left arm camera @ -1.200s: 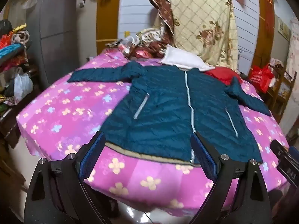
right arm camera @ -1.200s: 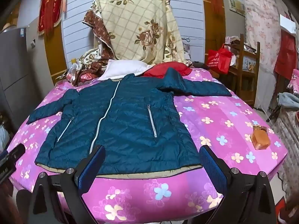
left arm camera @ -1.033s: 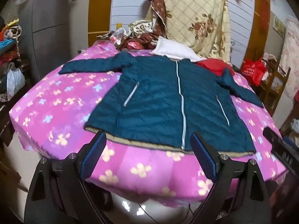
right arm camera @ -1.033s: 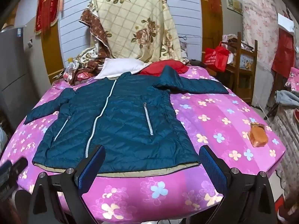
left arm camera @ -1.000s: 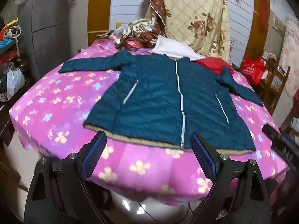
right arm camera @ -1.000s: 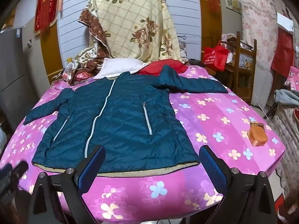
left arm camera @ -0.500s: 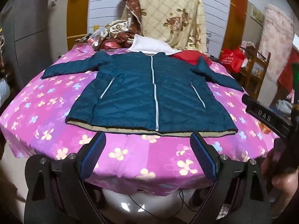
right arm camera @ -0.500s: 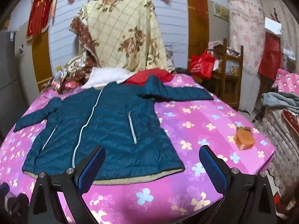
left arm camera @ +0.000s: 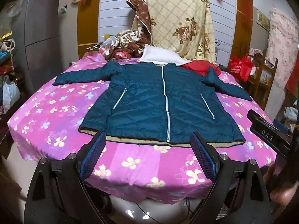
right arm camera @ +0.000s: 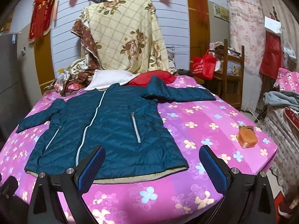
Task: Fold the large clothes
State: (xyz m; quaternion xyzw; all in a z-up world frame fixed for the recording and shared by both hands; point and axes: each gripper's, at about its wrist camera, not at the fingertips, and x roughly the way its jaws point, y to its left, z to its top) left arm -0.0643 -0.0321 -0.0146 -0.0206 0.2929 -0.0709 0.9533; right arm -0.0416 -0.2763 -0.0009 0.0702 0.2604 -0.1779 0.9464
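Observation:
A dark teal quilted jacket (left arm camera: 160, 100) (right arm camera: 110, 128) lies flat, front up and zipped, on the pink flowered bed cover (left arm camera: 56, 115) (right arm camera: 205, 130). Both sleeves spread out to the sides, and its tan-lined hem faces me. My left gripper (left arm camera: 147, 147) hovers open just short of the hem, near the bed's front edge, with nothing between its blue pads. My right gripper (right arm camera: 152, 160) is open too, in front of the hem's right half, empty. The right gripper's black body (left arm camera: 269, 136) shows at the right edge of the left wrist view.
A white pillow (left arm camera: 160, 56) and a red cushion (right arm camera: 153, 77) lie behind the collar. A cream floral quilt (right arm camera: 123, 37) hangs at the back wall. An orange packet (right arm camera: 246, 135) sits on the bed's right side. A wooden chair with a red bag (right arm camera: 203, 66) stands right, a grey fridge (left arm camera: 39, 33) left.
Both views have shifted: the left gripper swung right so the jacket now sits centred before it. The right view tilted up and drew back a little. Both stayed open.

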